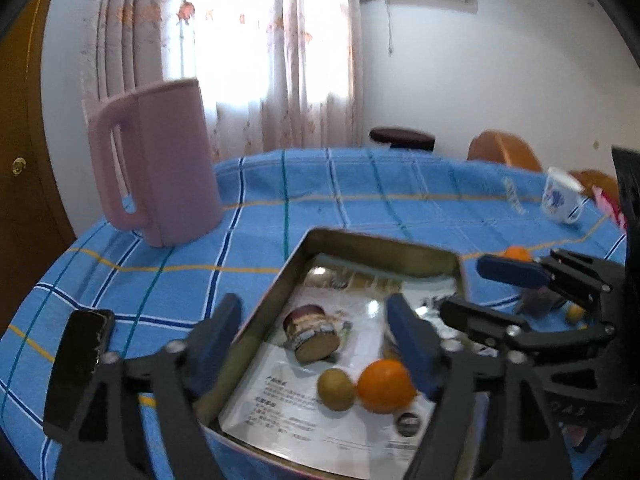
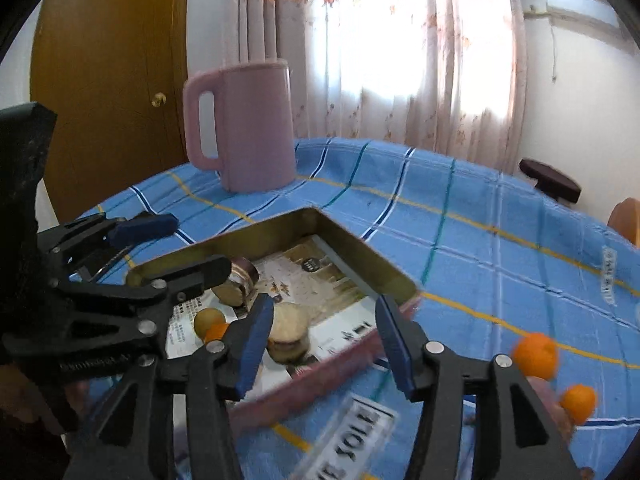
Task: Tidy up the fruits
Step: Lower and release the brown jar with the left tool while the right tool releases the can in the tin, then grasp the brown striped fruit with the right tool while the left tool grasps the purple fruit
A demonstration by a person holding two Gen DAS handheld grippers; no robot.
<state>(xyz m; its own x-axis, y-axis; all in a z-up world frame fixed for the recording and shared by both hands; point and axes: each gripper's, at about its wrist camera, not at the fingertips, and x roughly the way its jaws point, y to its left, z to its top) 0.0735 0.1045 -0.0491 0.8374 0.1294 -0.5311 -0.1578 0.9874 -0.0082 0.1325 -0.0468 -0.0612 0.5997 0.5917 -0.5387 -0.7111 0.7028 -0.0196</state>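
Both tools open, nothing between the pads. Left tool (image 1: 316,344) hangs over the near-left edge of the metal tray (image 1: 384,246), pads spread wide; empty gap, so it reads as a release or a hover, not a grip. Right tool (image 2: 320,336) sits at the tray's near-right corner, pads apart, only tray rim and cloth showing between them.

Task fruit, in tray: one orange (image 1: 385,386) and a kiwi (image 1: 336,389) touching side by side at about 6 o'clock of the tray floor, likely dropped close together because the left tool works from that edge. A small jar (image 1: 310,334) lies on its side at tray centre; a second round item (image 2: 286,334) shows in the right wrist view near 5 o'clock, too blurred to name. Printed paper lines the tray floor.

Fruit not yet sorted: two oranges (image 2: 536,355) on the counter (image 1: 360,184) off the tray's right side, at 3 o'clock, near the right tool, so probably its next targets.

Pink jug (image 1: 160,168) stands upright at 10 o'clock beyond the tray, white mug (image 1: 560,200) at 2 o'clock, both well apart from the work. Task judged partway done.
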